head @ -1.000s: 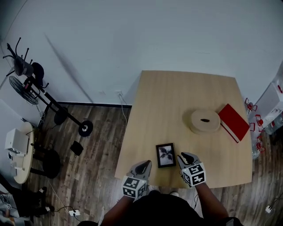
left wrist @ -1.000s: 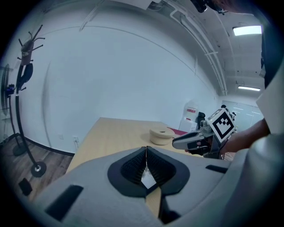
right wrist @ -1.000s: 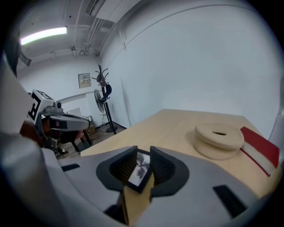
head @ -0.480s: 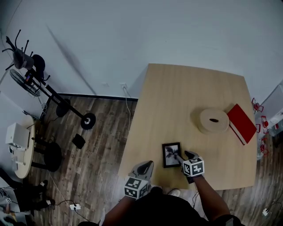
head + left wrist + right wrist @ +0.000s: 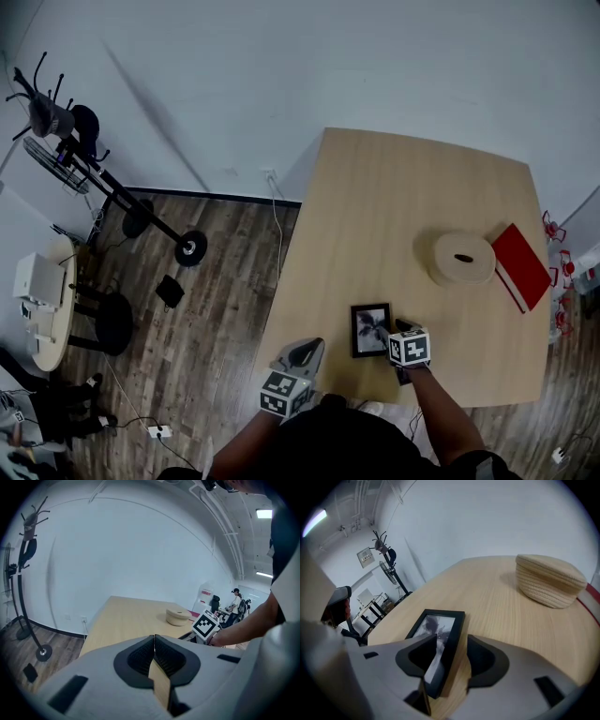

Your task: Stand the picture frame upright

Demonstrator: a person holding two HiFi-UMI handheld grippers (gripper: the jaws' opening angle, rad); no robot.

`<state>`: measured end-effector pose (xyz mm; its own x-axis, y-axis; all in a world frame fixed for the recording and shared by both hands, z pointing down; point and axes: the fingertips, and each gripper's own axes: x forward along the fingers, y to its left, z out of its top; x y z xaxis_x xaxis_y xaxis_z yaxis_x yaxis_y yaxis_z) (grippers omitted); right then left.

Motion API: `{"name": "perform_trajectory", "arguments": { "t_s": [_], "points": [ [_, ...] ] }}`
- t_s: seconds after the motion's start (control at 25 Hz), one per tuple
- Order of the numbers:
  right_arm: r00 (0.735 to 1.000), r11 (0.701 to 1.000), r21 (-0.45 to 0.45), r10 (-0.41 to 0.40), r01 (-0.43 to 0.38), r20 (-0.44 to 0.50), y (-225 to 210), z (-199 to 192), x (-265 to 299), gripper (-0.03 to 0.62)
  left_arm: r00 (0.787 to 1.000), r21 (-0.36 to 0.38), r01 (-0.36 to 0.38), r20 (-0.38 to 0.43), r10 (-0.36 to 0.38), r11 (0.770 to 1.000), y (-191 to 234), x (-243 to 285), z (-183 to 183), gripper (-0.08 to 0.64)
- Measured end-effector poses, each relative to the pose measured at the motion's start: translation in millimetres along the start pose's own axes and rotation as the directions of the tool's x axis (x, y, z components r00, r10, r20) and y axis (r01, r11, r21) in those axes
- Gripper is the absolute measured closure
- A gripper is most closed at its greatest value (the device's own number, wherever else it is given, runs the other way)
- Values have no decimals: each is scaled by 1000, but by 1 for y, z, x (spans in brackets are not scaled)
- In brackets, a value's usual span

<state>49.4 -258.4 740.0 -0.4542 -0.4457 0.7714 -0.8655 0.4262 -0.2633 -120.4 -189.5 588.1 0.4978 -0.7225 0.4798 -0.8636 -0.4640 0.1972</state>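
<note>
The small black picture frame (image 5: 372, 329) lies flat near the lower edge of the pale wooden worktop (image 5: 422, 206), low and right of centre in the head view. The right tool (image 5: 394, 331) is released, its jaws wide apart astride the frame's right edge without pressing on it. It should probably close squarely and deep on that edge before tipping, since a shallow pinch could slip. The left tool (image 5: 302, 352), at lower centre, is clenched on nothing.
</note>
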Motion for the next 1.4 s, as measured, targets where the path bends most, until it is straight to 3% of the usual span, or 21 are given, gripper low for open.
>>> {"name": "perform_trajectory", "arguments": {
  "t_s": [0.24, 0.52, 0.68, 1.08, 1.24, 1.4],
  "points": [
    [999, 1000, 0, 1, -1, -52, 1, -2, 10, 407, 1000, -8, -1, -1, 1, 1000, 10, 7, 4, 555],
    [996, 999, 45, -19, 23, -82, -3, 0, 8, 506, 999, 2, 48, 1, -48, 999, -3, 16, 6, 555],
    [997, 999, 22, -35, 36, -70, -1, 9, 1, 525, 997, 38, 80, 14, -80, 996, -8, 15, 15, 555],
    [992, 996, 47, -75, 70, 100, 1, 42, -47, 525, 997, 59, 72, 21, -74, 996, 1, 15, 18, 555],
    [977, 991, 93, -112, 96, 183, -4, 57, -73, 525, 994, 62, 102, 22, -104, 993, 0, 19, 20, 555],
    [948, 975, 178, -178, 134, 263, -20, 68, -102, 525, 985, 123, 172, -6, -173, 977, -14, 29, 23, 555]
  ]
}}
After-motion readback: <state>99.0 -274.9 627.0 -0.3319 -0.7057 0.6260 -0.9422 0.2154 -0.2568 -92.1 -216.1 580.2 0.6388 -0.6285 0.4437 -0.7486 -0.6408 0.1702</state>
